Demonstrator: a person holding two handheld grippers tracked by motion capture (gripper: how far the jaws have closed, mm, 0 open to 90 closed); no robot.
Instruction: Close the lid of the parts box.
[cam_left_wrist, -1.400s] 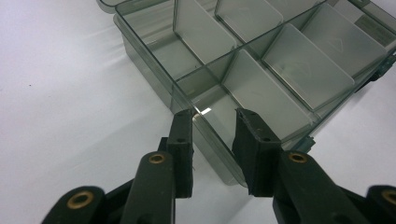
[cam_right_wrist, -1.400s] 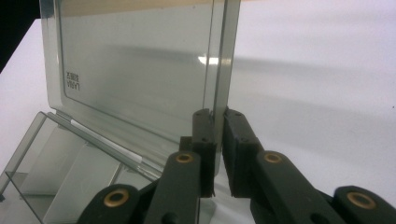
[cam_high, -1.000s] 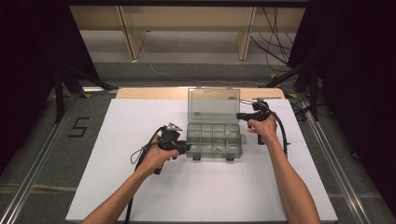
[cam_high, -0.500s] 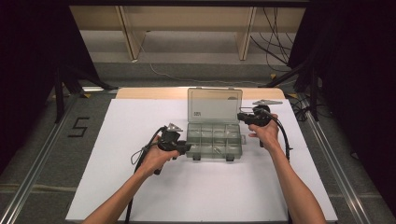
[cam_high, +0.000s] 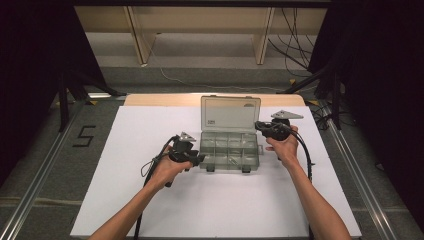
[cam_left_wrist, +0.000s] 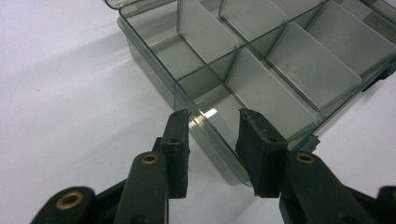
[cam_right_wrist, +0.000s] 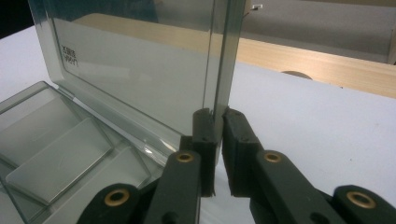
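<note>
1. One clear compartment box (cam_high: 229, 150), set near the middle of the white counter (cam_high: 125, 200), lid (cam_high: 230, 114) raised upright off its far edge.
2. At the box's right, right tool (cam_right_wrist: 218, 113) clenched on the lid's side edge, pads pinching the thin wall; likely there to keep the lid standing, or to swing it on its hinge.
3. At the box's left near corner, left tool (cam_left_wrist: 214, 116) straddling the box's wall, jaws just eased apart with the wall between them, pads apparently off it, so released; probably there to steady the base while the lid moves.
4. Beyond the box, a wooden board (cam_high: 160, 99) along the counter's far edge.
</note>
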